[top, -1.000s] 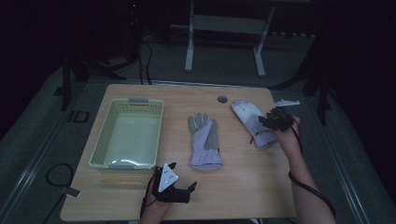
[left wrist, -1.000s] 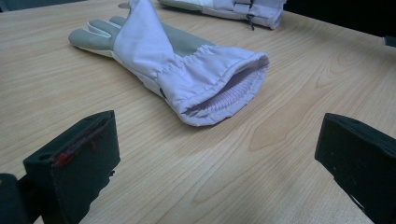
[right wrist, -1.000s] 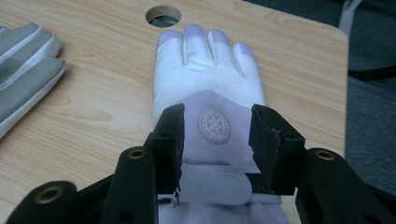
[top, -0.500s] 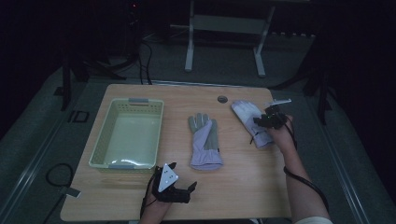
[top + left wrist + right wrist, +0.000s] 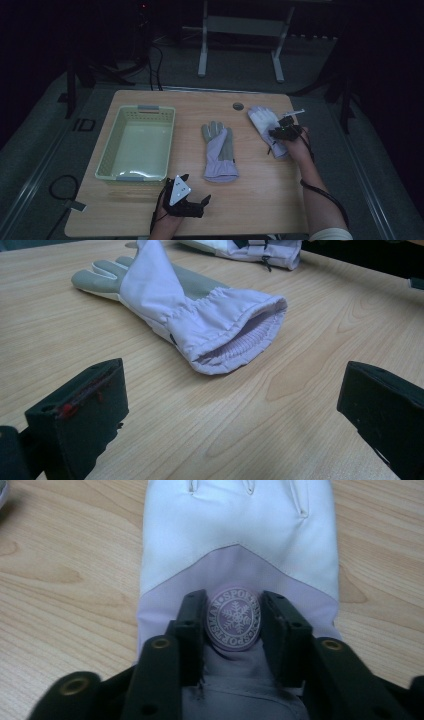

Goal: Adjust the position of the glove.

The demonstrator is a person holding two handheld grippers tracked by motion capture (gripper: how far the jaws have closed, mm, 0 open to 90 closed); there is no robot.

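the right gripper [image 5: 285, 131] sits low over the right glove [image 5: 264, 122], which lies flat on the tabletop [image 5: 260, 195] near its far right edge, fingers pointing away from the person. in the right gripper view the jaws have just been closing and now pinch a raised fold of the right glove [image 5: 235, 540] between them, clenched on either side of a round snowflake badge [image 5: 234, 618] sewn where the white back meets the lilac cuff. the left gripper [image 5: 186, 200] rests on the tabletop near the front edge, its jaws released and wide apart with nothing between them. in the left gripper view those jaws frame the open, elastic-lined cuff of the middle glove [image 5: 200, 315], which lies palm up a little way ahead of them, apart from them. in the high view the middle glove [image 5: 220, 150] lies at the centre of the tabletop, between a pale green basket [image 5: 107, 155] on the left and the right glove, well apart from both. a small dark round disc [image 5: 238, 106] sits in the tabletop near the far edge, just beside the right glove's fingertips.
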